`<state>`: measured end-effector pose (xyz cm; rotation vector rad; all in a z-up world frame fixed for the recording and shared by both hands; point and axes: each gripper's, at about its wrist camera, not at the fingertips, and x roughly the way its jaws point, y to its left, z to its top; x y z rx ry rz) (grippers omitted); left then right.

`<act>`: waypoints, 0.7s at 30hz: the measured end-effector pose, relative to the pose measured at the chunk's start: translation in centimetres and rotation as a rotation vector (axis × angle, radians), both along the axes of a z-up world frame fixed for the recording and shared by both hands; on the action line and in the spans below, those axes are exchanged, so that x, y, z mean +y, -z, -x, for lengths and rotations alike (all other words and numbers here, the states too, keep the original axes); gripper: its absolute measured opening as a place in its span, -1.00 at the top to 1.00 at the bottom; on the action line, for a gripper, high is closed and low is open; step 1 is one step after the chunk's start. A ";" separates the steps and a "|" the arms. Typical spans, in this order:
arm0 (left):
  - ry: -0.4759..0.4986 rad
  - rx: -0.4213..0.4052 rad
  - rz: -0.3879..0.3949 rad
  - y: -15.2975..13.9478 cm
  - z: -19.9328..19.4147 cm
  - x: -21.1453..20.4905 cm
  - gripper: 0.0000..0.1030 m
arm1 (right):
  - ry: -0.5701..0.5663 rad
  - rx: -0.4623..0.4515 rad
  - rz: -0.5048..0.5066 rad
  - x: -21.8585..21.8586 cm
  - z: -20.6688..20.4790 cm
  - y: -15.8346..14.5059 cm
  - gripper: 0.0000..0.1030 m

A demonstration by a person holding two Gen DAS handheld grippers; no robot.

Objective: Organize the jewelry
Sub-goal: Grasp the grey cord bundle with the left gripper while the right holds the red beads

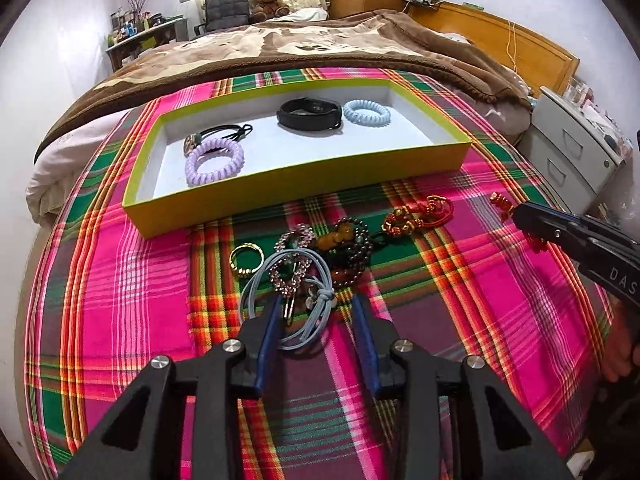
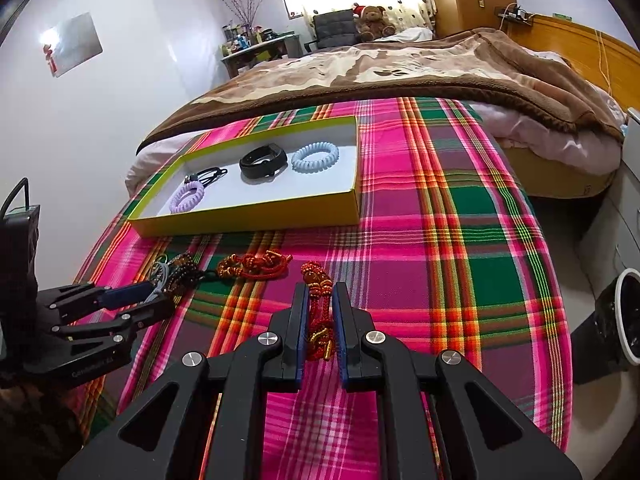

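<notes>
Much of the jewelry heap ahead of the left claw (image 1: pixel 316 300) is a tangle, and its separate pieces are hard to tell apart: a grey-blue elastic cord (image 1: pixel 288 300) loops between and around the spread blue pads, over a pink rhinestone clip (image 1: pixel 290 264) and dark beaded bracelets (image 1: pixel 352 248). That claw stands open, holding nothing. A gold ring (image 1: pixel 246 260) lies just left of its left fingertip.

To the right, the right claw (image 2: pixel 320 300) has closed on a red knotted cord charm (image 2: pixel 318 312) with gold beads, the charm's ends sticking out ahead of and behind the pads. Whether it is off the plaid cloth (image 2: pixel 440 240) cannot be told. A second red and gold charm (image 2: pixel 252 266) lies ahead and left of this claw, between it and the heap.

Beyond both claws sits a shallow yellow-green tray (image 1: pixel 288 184) with a white floor, holding a lilac spiral hair tie (image 1: pixel 214 162), black elastic bands (image 1: pixel 228 132), a black wristband (image 1: pixel 310 114) and a pale blue spiral hair tie (image 1: pixel 366 112). A brown blanket (image 1: pixel 320 44) covers the bed behind.
</notes>
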<state>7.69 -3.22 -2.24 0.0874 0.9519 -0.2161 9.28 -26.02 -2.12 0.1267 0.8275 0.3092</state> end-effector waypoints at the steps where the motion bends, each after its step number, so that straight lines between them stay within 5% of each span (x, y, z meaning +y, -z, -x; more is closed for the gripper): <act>1: -0.004 0.002 -0.006 0.0 -0.1 -0.1 0.43 | 0.003 0.000 -0.001 -0.1 0.0 0.0 0.77; 11: -0.014 -0.007 0.007 -0.4 0.0 0.3 0.71 | 0.004 -0.001 -0.010 -0.2 0.2 -0.1 0.77; 21: -0.022 -0.031 0.071 -1.6 1.3 1.8 0.72 | 0.007 0.003 0.001 -0.4 0.6 -0.2 0.80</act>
